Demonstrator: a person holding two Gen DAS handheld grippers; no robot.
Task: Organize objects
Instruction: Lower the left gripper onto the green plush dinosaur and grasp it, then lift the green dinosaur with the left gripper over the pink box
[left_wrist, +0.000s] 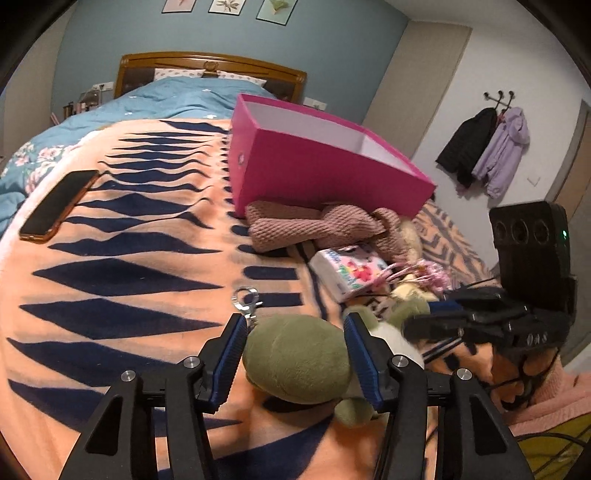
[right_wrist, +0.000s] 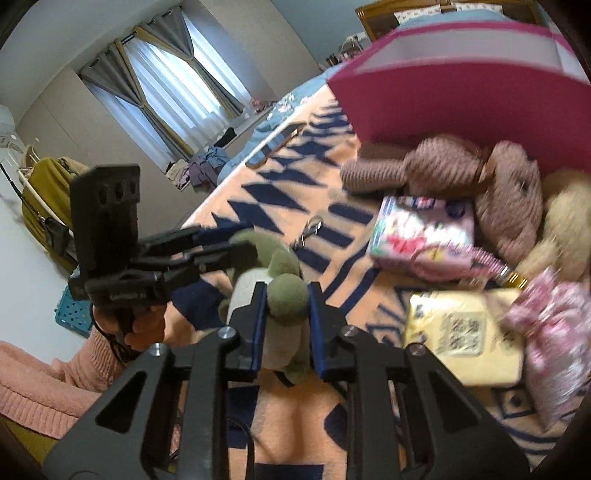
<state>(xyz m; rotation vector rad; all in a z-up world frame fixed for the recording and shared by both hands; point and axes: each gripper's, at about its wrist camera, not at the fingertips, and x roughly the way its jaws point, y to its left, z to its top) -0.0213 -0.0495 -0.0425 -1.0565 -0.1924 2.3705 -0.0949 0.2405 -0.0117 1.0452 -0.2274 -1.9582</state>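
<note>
A green plush toy (left_wrist: 295, 354) with a cream belly and a metal clasp (left_wrist: 245, 299) lies on the orange-and-navy blanket (left_wrist: 129, 280). My left gripper (left_wrist: 293, 318) straddles its rounded green part, both blue pads touching its sides. In the right wrist view my right gripper (right_wrist: 286, 286) is shut on a small green limb of the plush toy (right_wrist: 286, 295). The left gripper (right_wrist: 243, 240) comes in from the left there, and the right gripper (left_wrist: 421, 317) comes in from the right in the left wrist view. An open pink box (left_wrist: 314, 166) stands beyond.
Against the pink box (right_wrist: 443, 103) lie a brown knitted item (left_wrist: 295, 225), a flowered tissue pack (right_wrist: 421, 232), a yellow packet (right_wrist: 461, 332) and a pink patterned pouch (right_wrist: 554, 332). A phone (left_wrist: 59, 205) rests far left. A pink-sleeved arm (right_wrist: 37, 387) is at lower left.
</note>
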